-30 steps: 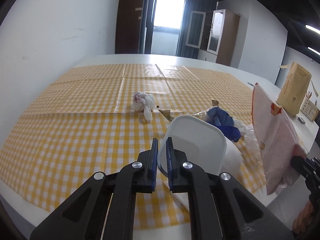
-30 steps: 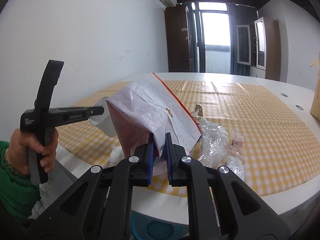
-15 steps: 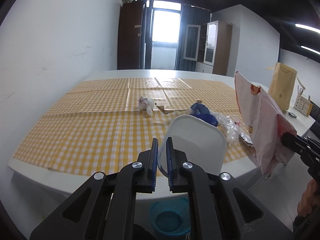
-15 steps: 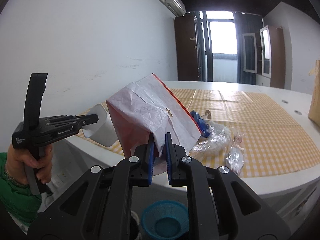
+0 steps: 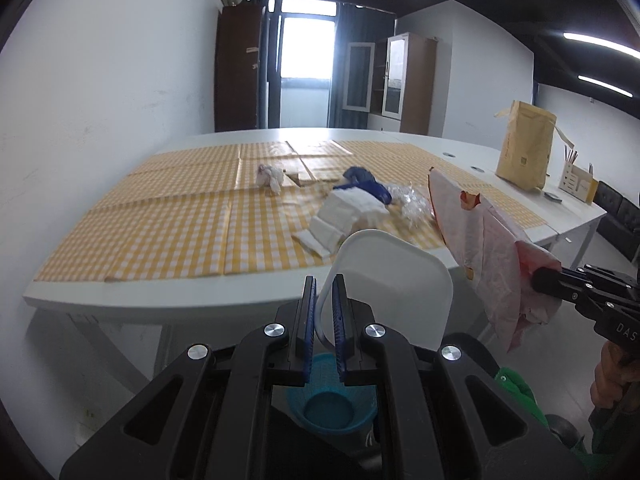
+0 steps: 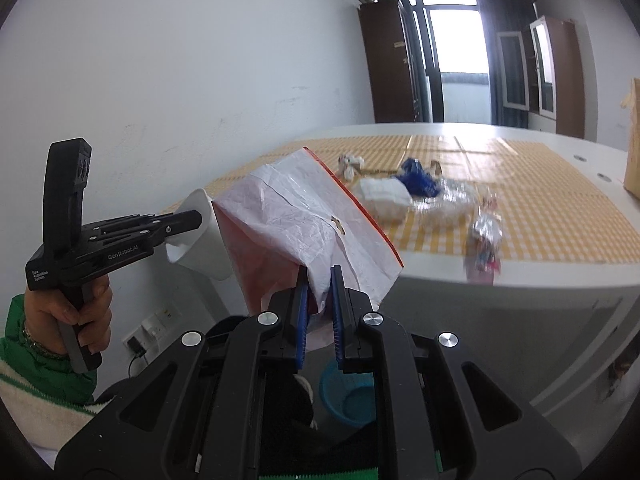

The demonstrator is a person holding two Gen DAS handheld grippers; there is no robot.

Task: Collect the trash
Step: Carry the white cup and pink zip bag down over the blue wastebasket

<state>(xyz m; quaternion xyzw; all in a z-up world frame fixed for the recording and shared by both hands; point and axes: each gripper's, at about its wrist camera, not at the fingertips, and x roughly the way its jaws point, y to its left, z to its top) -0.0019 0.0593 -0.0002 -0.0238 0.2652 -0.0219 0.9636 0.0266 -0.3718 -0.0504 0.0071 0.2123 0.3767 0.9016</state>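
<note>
White plastic cup (image 5: 394, 276), inside hidden, is pinched at its rim by the left gripper (image 5: 323, 320) off the table's (image 5: 160, 304) near edge. The right gripper (image 6: 318, 312) clenches a pink paper bag (image 6: 296, 224). "GenRobot.AI" marks the left tool. A blue basket (image 5: 332, 400) sits below on the floor.

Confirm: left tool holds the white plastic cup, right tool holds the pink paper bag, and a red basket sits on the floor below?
The basket is wrong: the basket on the floor is blue, seen in both wrist views. The left tool grips the white plastic cup; the right tool grips the pink paper bag.
</note>
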